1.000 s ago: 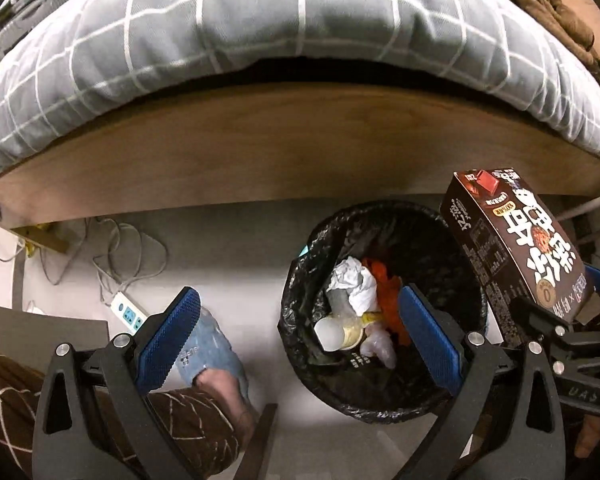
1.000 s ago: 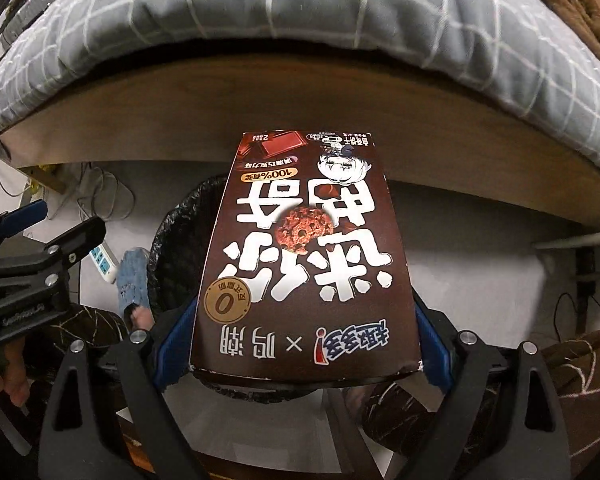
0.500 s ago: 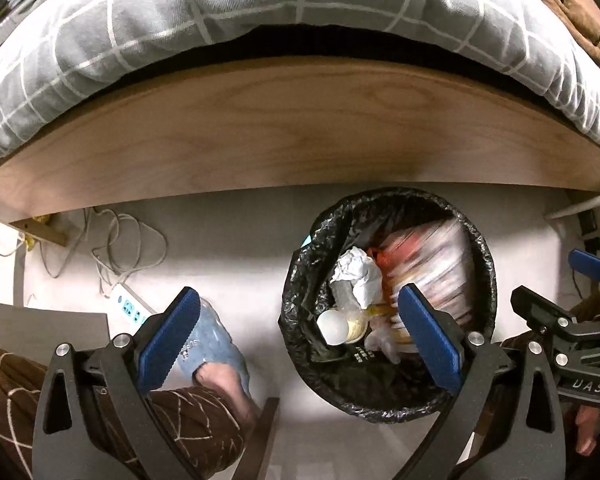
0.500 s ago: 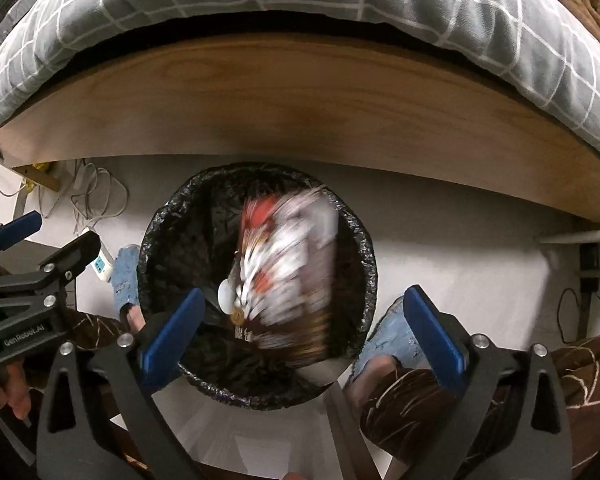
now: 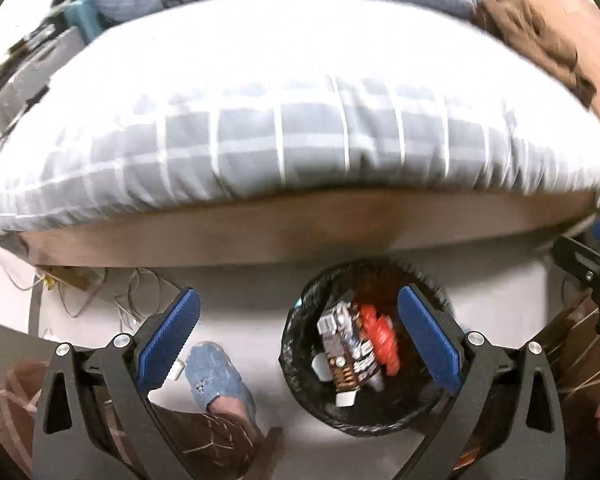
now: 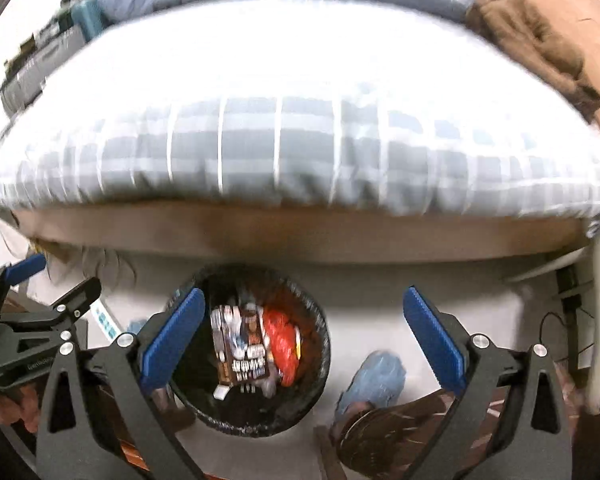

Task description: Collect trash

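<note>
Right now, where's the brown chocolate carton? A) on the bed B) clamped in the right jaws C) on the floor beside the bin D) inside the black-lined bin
D: the brown chocolate carton lies inside the black-lined bin beside a red wrapper, and the right gripper is open and empty.

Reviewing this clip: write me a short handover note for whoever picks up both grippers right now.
Left gripper: open, holding nothing, above the floor beside the bin.
Right gripper: open, empty, above the bin's right edge.
Brown snack box: lying inside the black-lined trash bin, next to a red wrapper and other scraps.
Done: the box is binned.
Left: no loose trash shows on the floor in these blurred views; look over the bed and nearby before finishing.
</note>
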`<action>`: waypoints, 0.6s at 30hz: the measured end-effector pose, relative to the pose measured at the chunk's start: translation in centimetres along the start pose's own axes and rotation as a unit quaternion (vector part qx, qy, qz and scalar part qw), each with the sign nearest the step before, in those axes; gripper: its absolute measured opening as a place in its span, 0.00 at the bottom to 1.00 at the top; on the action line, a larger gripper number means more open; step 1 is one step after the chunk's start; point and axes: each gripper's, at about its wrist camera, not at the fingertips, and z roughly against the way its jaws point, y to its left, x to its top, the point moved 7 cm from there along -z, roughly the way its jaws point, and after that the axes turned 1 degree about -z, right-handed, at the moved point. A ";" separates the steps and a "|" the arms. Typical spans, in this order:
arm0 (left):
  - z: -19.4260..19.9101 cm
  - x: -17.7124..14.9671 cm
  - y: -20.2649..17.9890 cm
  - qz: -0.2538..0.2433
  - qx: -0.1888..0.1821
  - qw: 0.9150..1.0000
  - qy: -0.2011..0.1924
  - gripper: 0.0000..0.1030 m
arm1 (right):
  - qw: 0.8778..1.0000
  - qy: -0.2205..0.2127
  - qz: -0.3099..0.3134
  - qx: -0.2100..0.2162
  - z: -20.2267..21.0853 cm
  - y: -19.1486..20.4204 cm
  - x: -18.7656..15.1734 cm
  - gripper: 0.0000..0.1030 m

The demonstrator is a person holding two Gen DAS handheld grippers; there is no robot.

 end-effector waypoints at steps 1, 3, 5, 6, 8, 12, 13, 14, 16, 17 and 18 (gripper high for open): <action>1.1 0.6 0.1 0.002 -0.003 1.000 -0.009 0.94 | 1.000 -0.016 0.001 -0.005 1.6 -0.3 0.7 0.93; 3.8 1.9 0.3 0.006 0.000 0.999 -0.035 0.94 | 0.999 -0.040 0.001 -0.009 4.1 -0.6 1.7 0.93; 6.5 2.9 0.4 0.008 -0.001 0.998 -0.057 0.94 | 0.998 -0.058 0.001 -0.011 6.2 -0.7 2.3 0.93; 7.4 3.1 0.4 0.007 -0.001 0.998 -0.064 0.94 | 0.998 -0.065 -0.001 -0.012 7.0 -0.7 2.5 0.93; 9.7 3.4 0.2 0.003 -0.003 0.997 -0.078 0.94 | 0.997 -0.077 -0.004 -0.013 8.7 -0.5 2.6 0.93; 12.4 3.1 -0.1 0.001 -0.007 0.996 -0.086 0.94 | 0.995 -0.096 -0.006 -0.016 11.1 -0.1 2.4 0.93; 12.9 3.0 -0.1 0.001 -0.006 0.996 -0.089 0.94 | 0.995 -0.099 -0.005 -0.016 11.5 0.0 2.3 0.93; 13.4 3.0 -0.2 0.001 -0.007 0.996 -0.091 0.94 | 0.995 -0.100 -0.005 -0.016 11.8 0.1 2.0 0.93; 14.1 2.7 -0.2 0.001 -0.010 0.996 -0.092 0.94 | 0.995 -0.102 -0.003 -0.017 12.1 0.3 1.7 0.93; 14.1 2.6 -0.2 0.001 -0.011 0.996 -0.091 0.94 | 0.994 -0.104 -0.004 -0.017 12.3 0.5 1.5 0.93; 14.3 2.5 -0.3 0.000 -0.010 0.996 -0.092 0.94 | 0.994 -0.103 -0.004 -0.017 12.4 0.5 1.4 0.93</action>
